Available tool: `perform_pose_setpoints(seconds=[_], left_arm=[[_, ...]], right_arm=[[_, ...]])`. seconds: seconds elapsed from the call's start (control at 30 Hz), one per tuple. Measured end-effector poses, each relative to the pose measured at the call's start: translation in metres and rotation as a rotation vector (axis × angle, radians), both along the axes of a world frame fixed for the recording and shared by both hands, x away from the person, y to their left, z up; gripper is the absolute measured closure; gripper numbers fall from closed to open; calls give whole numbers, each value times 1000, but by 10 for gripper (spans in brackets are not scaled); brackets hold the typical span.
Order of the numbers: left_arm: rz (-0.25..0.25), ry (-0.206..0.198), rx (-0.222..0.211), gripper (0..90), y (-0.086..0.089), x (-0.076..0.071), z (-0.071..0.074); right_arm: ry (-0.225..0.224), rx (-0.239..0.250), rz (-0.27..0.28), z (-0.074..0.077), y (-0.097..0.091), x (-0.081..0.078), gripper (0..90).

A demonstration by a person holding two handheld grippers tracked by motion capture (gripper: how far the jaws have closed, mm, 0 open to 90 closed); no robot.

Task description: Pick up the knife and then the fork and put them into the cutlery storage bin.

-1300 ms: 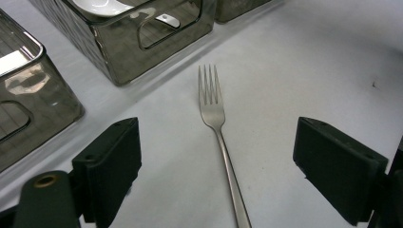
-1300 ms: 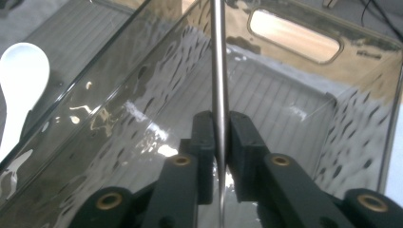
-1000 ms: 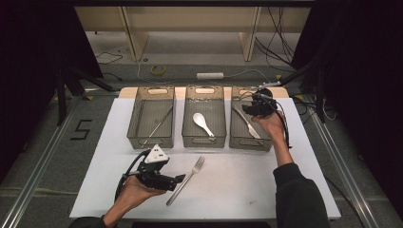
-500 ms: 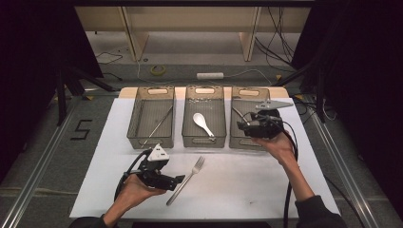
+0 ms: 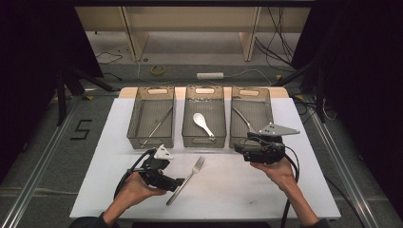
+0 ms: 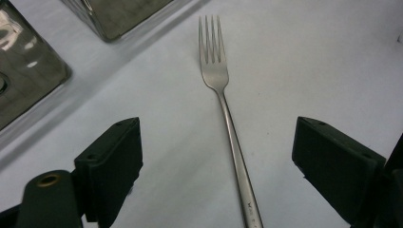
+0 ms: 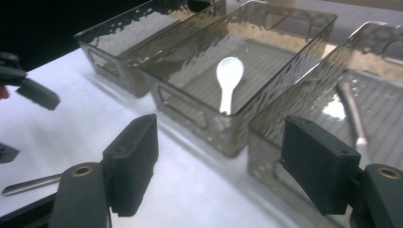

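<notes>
A steel fork (image 5: pixel 186 179) lies on the white table, tines toward the bins. My left gripper (image 5: pixel 178 183) rests at its handle end. In the left gripper view the fork (image 6: pixel 223 95) lies on the table between the open jaws of that gripper (image 6: pixel 216 142), and neither pad touches it. My right gripper (image 5: pixel 237 148) hovers just in front of the right bin (image 5: pixel 266 109), pointing left. Its jaws have just been opening and hold nothing, as the right gripper view shows (image 7: pixel 218 156). The fork's handle end (image 7: pixel 28 185) lies at the far left of that view.
Three smoky clear bins stand in a row. The left bin (image 5: pixel 151 142) holds a thin metal utensil (image 5: pixel 159 124). The middle bin (image 5: pixel 203 141) holds a white spoon (image 5: pixel 202 122). A metal utensil (image 5: pixel 242 118) lies in the right bin. Cables cross the floor behind the table.
My right hand has drawn back from over the right bin to the table in front of it, and its jaws stand wider. The left hand and the fork have stayed put.
</notes>
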State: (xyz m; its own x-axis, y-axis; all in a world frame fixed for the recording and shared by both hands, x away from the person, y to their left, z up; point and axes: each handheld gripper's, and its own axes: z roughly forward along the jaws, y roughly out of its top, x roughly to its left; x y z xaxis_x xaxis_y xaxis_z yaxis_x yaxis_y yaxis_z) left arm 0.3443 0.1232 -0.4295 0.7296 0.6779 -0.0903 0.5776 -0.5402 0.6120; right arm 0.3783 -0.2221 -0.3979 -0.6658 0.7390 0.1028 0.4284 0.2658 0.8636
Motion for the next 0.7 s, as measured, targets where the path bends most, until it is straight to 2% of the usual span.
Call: perform_pose_setpoints(seconds=[0.33, 0.53, 0.7], left_arm=[[-29, 42, 67, 200, -6, 1, -2], [-61, 75, 121, 236, -12, 1, -3], [-76, 92, 141, 280, -14, 2, -5]], right_arm=[[-14, 43, 35, -10, 6, -23, 279], [-2, 21, 50, -16, 10, -31, 277], [5, 14, 67, -17, 12, -37, 276]])
